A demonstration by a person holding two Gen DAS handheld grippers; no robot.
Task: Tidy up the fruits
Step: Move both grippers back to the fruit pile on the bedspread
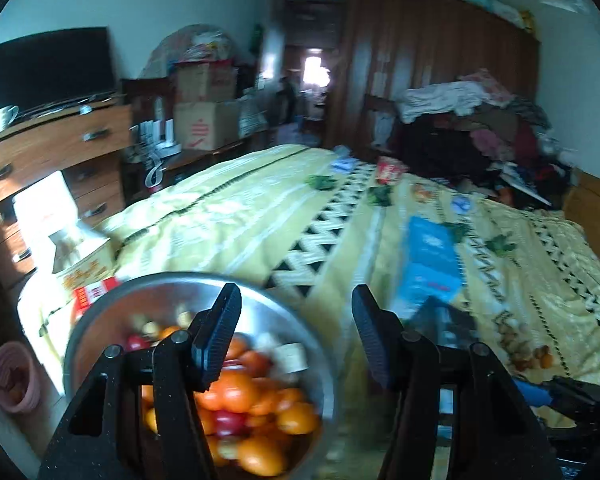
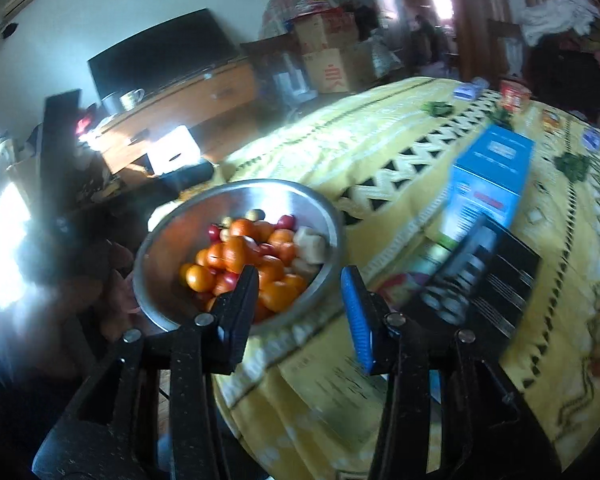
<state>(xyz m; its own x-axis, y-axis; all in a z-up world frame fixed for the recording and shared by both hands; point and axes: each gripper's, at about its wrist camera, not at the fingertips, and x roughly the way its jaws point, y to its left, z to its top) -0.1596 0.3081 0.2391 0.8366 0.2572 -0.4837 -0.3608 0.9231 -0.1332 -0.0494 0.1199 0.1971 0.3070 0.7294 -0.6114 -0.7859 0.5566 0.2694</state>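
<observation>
Both grippers empty: left gripper (image 1: 296,312) has its fingers apart with only bedspread between them; right gripper (image 2: 300,300) likewise, fingers spread, nothing clamped. The fruit (image 2: 252,264), oranges and small red ones, is heaped in a steel bowl (image 2: 172,240) at the near corner of the bed (image 1: 228,216), close to the edge. My worry: the bowl sits on soft, quilted cover near the drop, so a nudge on its rim from either gripper could tip it and send round fruit rolling to the floor. Both views are blurred, so I judge my aim poor right now. A blue box (image 2: 488,176) and a dark box (image 2: 484,280) stand just beside the bowl and could get knocked. Loose green leaves (image 1: 320,182) and small packets are scattered over the bed. Room is cluttered: dresser (image 1: 48,148) with a television (image 1: 48,64), cardboard cartons (image 1: 206,124), wardrobe (image 1: 420,52), heaped clothes (image 1: 480,112).
</observation>
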